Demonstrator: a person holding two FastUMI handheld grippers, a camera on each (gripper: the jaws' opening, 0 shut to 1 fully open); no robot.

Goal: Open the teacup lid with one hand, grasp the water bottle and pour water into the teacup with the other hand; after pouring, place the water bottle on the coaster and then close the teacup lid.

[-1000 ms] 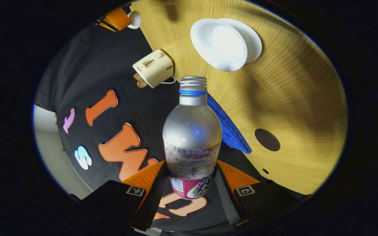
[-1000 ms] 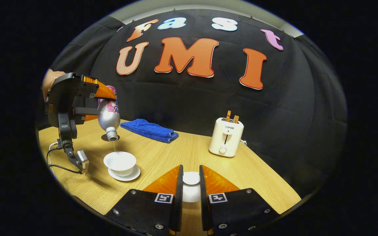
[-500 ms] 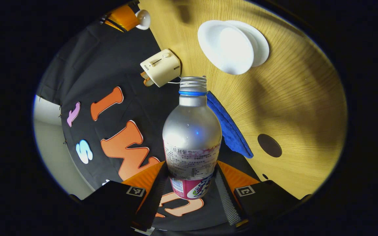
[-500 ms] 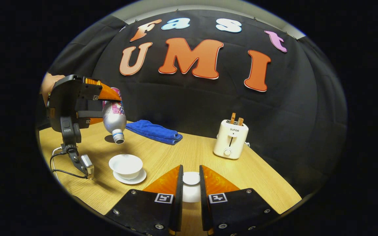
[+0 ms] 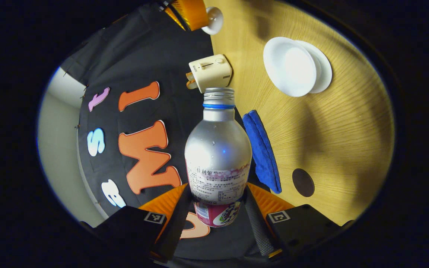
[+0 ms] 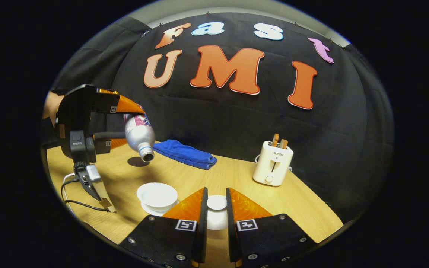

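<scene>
The bottle (image 5: 218,149) hides its own base between the fingers and covers the near end of the blue towel (image 5: 261,152); at 12 o'clock the other gripper (image 5: 190,11) is cut off; bottle label unreadable

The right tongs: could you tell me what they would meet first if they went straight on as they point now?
Probably the toaster or the booth wall behind it; depth is unclear. The right tongs, shut on the teacup lid, point across the table.
</scene>
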